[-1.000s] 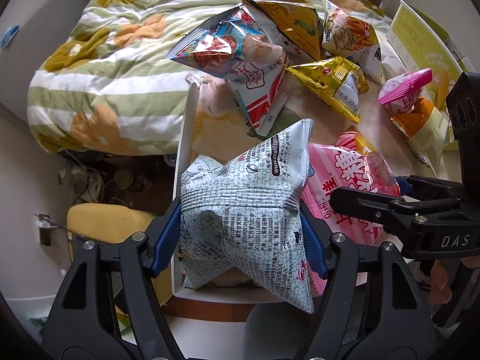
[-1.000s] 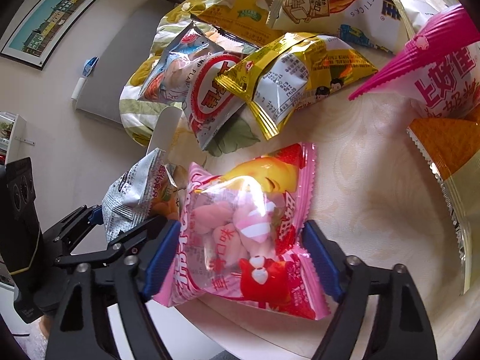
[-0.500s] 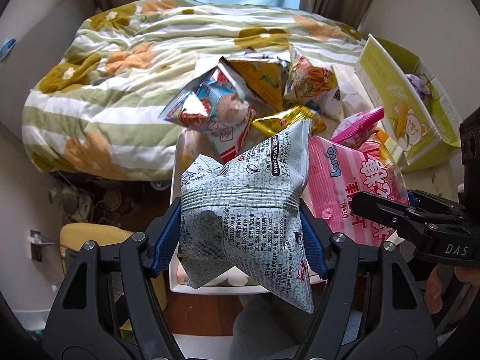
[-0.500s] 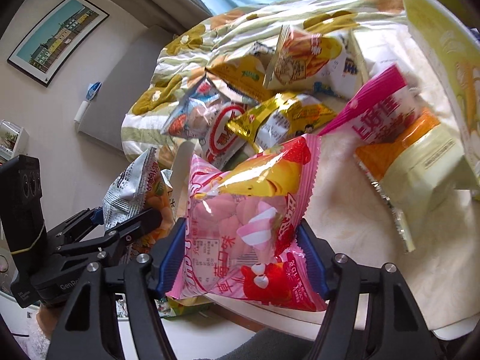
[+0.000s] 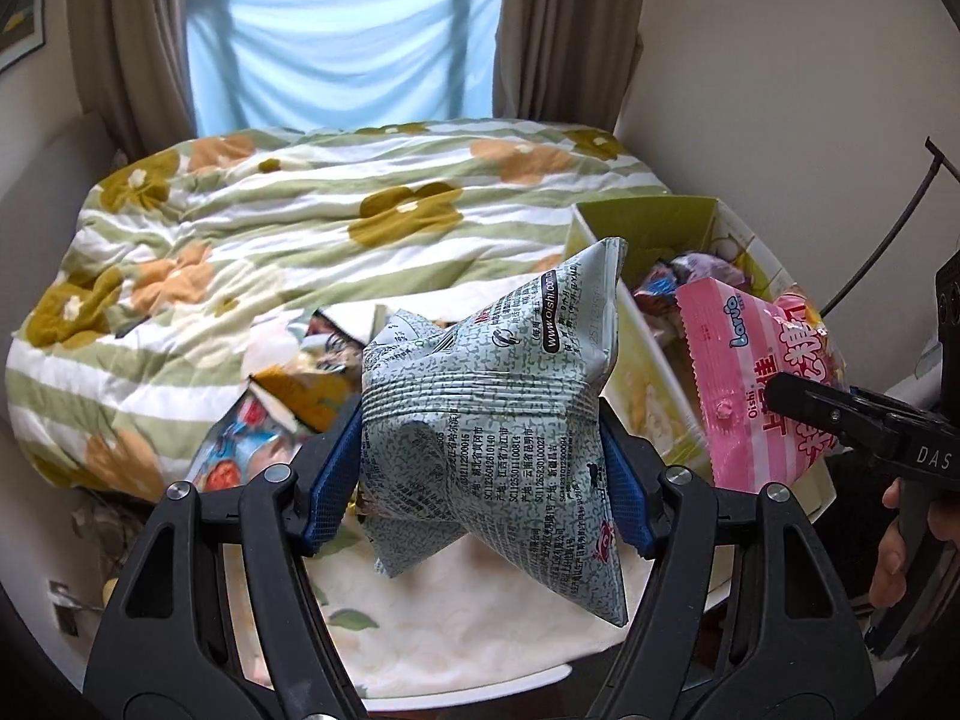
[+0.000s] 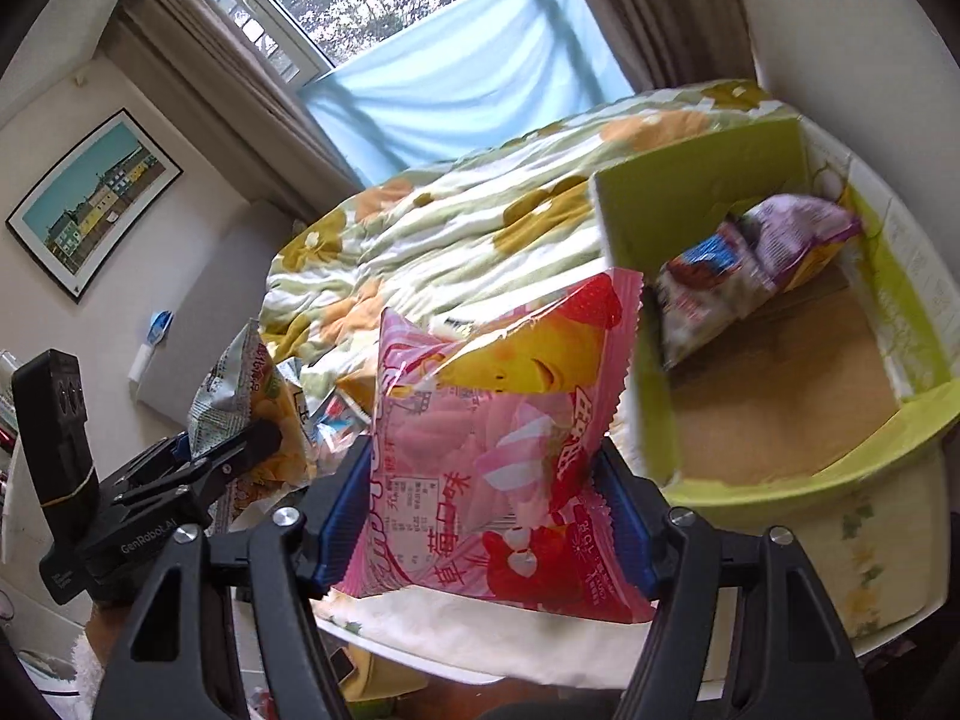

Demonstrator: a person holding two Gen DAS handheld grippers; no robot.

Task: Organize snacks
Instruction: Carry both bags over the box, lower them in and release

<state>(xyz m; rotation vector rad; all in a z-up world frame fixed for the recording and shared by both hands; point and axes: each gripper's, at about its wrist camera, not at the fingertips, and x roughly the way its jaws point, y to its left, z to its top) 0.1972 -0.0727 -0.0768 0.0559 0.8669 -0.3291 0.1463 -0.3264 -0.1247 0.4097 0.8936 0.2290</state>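
My left gripper (image 5: 480, 474) is shut on a grey-green snack bag (image 5: 498, 420) and holds it in the air above the table. My right gripper (image 6: 480, 510) is shut on a pink marshmallow bag (image 6: 498, 438), also lifted; that bag shows at the right of the left wrist view (image 5: 756, 384). A green cardboard box (image 6: 660, 420) stands open on the table to the right, with two snack bags (image 6: 750, 264) in its far corner. The left gripper with its bag (image 6: 240, 390) shows at the left of the right wrist view.
Several loose snack bags (image 5: 282, 414) lie on the white table (image 5: 468, 630) behind the held bags. A bed with a flowered quilt (image 5: 300, 228) lies beyond the table. A wall rises behind the box.
Both grippers have lifted their bags off the table and tilted up, so the bed, window and the open box come into view. The snack pile has dropped lower in view.
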